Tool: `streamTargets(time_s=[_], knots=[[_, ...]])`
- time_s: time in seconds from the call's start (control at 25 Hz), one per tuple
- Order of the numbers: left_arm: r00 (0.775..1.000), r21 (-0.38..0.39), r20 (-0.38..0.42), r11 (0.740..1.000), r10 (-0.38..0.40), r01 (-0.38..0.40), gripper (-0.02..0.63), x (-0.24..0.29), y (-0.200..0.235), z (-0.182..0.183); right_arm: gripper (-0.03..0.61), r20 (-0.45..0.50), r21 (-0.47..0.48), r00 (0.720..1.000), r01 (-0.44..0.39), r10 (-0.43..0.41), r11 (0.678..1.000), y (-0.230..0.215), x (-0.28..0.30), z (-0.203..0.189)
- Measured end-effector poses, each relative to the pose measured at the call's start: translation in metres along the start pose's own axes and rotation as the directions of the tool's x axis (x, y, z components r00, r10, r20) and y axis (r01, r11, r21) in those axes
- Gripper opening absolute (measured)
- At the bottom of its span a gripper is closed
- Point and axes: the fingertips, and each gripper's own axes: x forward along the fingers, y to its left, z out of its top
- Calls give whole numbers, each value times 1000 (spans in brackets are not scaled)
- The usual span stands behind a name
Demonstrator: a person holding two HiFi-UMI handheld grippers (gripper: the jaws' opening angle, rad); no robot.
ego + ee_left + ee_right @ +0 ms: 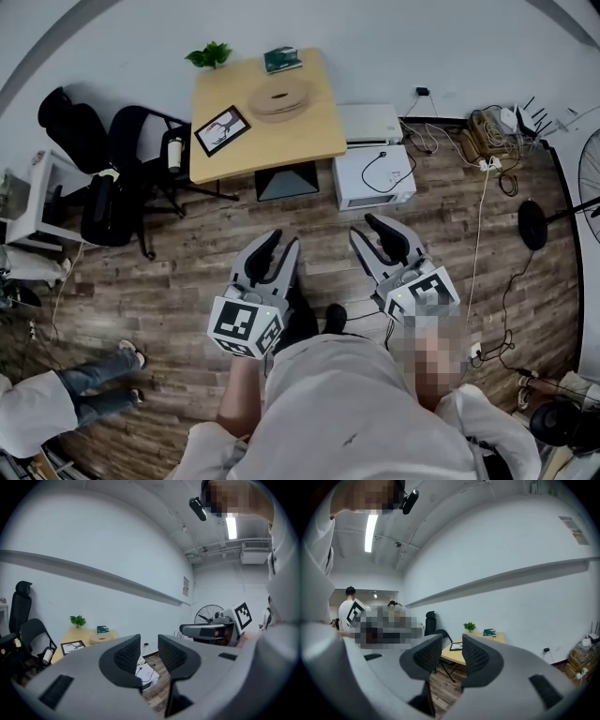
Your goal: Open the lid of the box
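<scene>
On the table (309, 131) sit one plant (210, 55), one frame (221, 129), one round box (280, 97).

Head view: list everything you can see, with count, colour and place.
table: one, light wood, by the far wall
round box: one, light wood, on the table
picture frame: one, black, table's front left
plant: one, green, table's far left corner
book: one, dark green, table's far edge
chairs: two, black, left of the table
appliances: two, white, floor right of table
fan: one, black, right edge
other person: one, white top, jeans, lower left
left gripper: one, grey, open, empty
right gripper: one, grey, open, empty
</scene>
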Motion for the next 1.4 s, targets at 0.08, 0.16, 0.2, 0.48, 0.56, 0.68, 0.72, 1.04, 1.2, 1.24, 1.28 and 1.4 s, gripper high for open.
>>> streamTargets(time_s=[0.08,0.16,0.2,0.48,0.56,0.68,0.72,1.04,1.2,1.24,1.28,1.4], knots=[[1000,-6,6,1000,-7,7,106,5,12,5,120,-3,8,1000,-1,1,1000,-3,12,3],[1000,-7,12,1000,-16,16,106,10,25,10,123,-8,5,1000,3,-3,1000,-5,26,7],[1000,-7,13,1000,-19,20,106,13,32,13,123,-10,3,1000,5,-5,1000,-6,34,9],[999,-18,19,999,-39,40,106,37,82,25,126,-30,-22,999,12,-12,1000,-14,88,25],[999,-32,10,999,-42,42,106,42,98,24,126,-31,-26,999,16,-17,1000,-15,103,26],[998,-36,0,998,-57,57,106,50,118,25,126,-33,-21,999,36,-37,999,-19,122,28],[998,-34,-1,997,-63,63,106,52,124,26,126,-35,-18,998,43,-43,999,-20,129,28],[994,-22,0,993,-114,114,106,68,175,37,126,-55,-6,994,96,-96,995,-21,177,29],[990,-16,-18,990,-139,138,107,71,193,34,126,-61,4,992,109,-109,994,-16,197,27],[989,-15,-22,989,-145,144,106,72,197,34,126,-62,6,992,112,-111,994,-14,202,28],[988,-15,-23,988,-151,151,107,73,200,34,126,-63,6,992,114,-113,994,-13,206,28],[985,-22,-29,985,-170,169,107,73,211,31,126,-76,6,990,123,-122,992,-9,218,26]])
